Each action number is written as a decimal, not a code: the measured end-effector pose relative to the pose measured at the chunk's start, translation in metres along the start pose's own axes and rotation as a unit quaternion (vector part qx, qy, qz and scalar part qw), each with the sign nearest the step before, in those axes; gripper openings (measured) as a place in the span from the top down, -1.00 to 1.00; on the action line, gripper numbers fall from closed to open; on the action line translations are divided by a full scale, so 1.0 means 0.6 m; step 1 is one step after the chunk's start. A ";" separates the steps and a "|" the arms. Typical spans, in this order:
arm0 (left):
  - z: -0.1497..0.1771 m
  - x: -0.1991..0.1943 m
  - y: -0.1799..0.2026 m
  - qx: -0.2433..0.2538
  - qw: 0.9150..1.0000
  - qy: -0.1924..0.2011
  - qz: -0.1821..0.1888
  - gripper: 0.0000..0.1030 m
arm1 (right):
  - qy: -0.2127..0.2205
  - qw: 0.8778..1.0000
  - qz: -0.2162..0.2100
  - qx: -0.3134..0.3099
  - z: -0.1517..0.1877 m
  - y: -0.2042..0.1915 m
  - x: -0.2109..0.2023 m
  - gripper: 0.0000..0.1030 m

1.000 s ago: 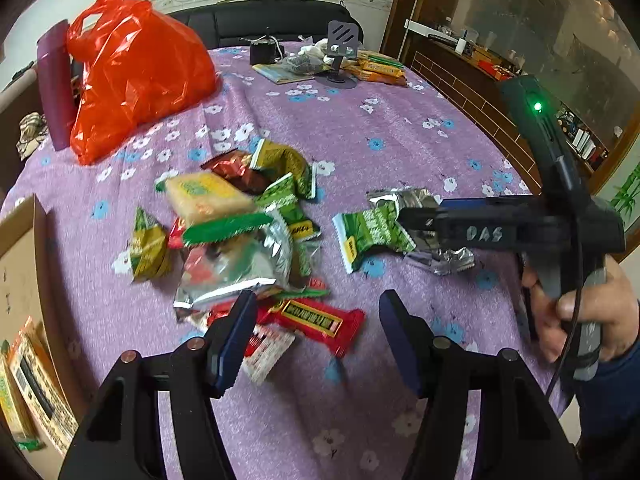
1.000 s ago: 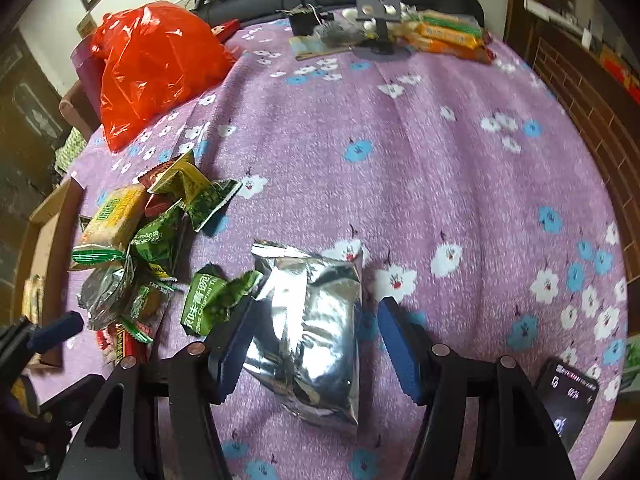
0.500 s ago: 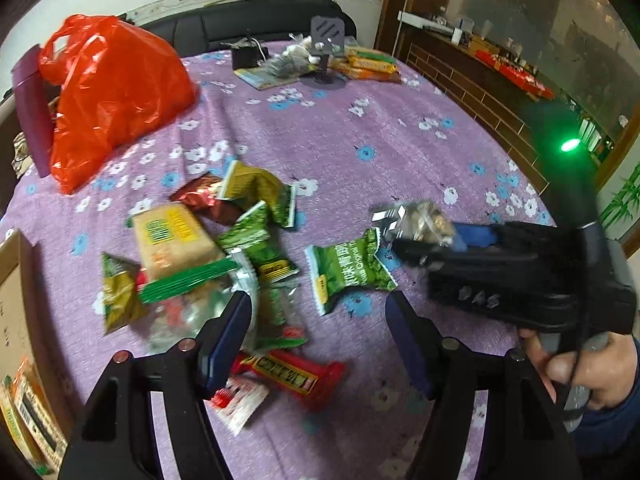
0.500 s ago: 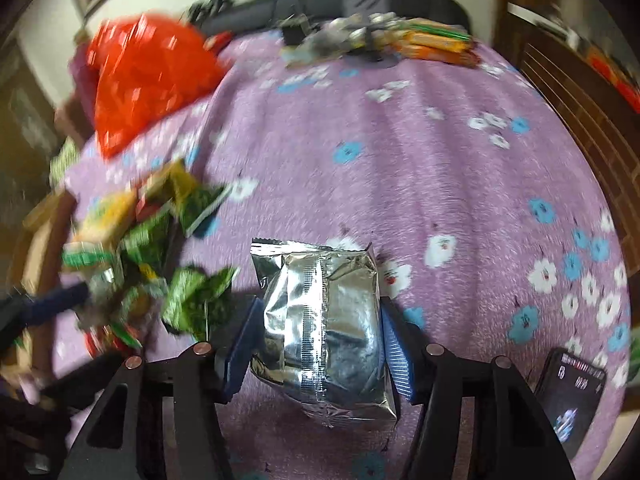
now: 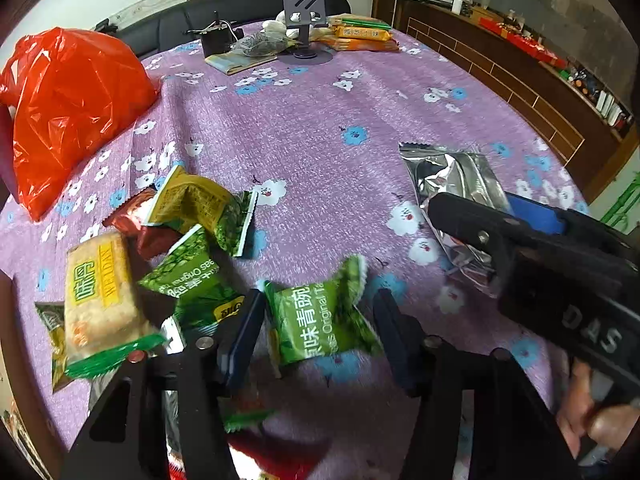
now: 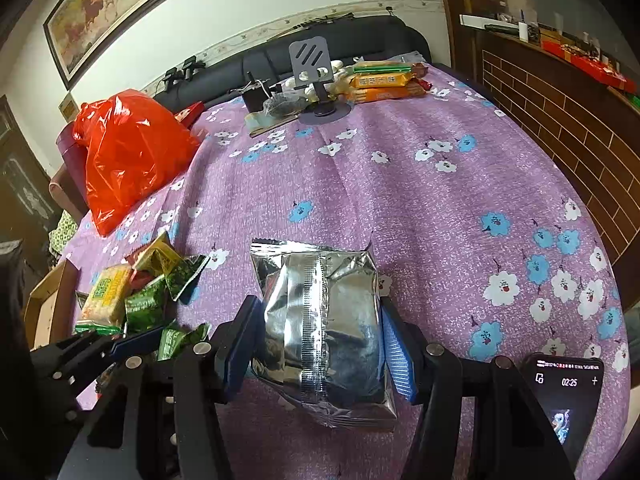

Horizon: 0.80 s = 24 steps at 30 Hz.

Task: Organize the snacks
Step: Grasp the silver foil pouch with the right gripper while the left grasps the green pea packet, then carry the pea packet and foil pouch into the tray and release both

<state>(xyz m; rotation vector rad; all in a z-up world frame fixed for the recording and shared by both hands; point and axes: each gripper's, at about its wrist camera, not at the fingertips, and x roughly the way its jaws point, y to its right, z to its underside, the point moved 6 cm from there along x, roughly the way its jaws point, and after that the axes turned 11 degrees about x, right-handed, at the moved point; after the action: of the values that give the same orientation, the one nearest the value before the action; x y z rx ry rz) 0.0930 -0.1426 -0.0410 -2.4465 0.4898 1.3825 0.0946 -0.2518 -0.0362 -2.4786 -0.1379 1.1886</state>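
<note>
A green pea snack pack (image 5: 320,320) lies on the purple flowered cloth between the fingers of my left gripper (image 5: 320,336). Its jaws are closing and the pads stand at the pack's edges without a clear squeeze. Left of it is a heap of snacks: a yellow cracker pack (image 5: 100,296), green packs (image 5: 188,272) and a yellow-green pack (image 5: 188,200). My right gripper (image 6: 320,348) is shut on a silver foil bag (image 6: 320,320), pads pressed on both its sides. The left wrist view shows that gripper (image 5: 472,200) and bag (image 5: 452,172) at the right.
A red plastic bag (image 5: 68,112) stands at the back left. A phone stand (image 6: 312,64), orange biscuit packs (image 6: 380,80) and small items sit at the far edge. A cardboard box (image 6: 44,308) is off the table's left side. A phone (image 6: 560,392) lies near right.
My left gripper moved forward and down over the lone green pack and its jaws narrowed. My right gripper closed on the silver bag and tipped upward.
</note>
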 end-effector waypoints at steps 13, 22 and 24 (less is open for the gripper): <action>-0.004 -0.006 -0.008 -0.021 1.000 0.020 0.000 0.28 | 0.019 0.999 -0.016 -0.023 0.010 -0.014 -0.011 -0.21; 0.001 -0.057 -0.020 -0.036 0.999 0.040 0.003 0.28 | 0.022 0.999 -0.030 -0.021 0.008 -0.020 -0.021 -0.21; 0.005 -0.065 -0.027 -0.039 0.998 0.041 -0.004 0.28 | 0.027 0.999 -0.030 -0.023 0.007 -0.021 -0.025 -0.21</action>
<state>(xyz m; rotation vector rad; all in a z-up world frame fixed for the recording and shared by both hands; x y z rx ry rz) 0.0791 -0.1208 -0.0076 -2.5730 0.4512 1.3254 0.0830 -0.2429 -0.0227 -2.5266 -0.2252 1.1047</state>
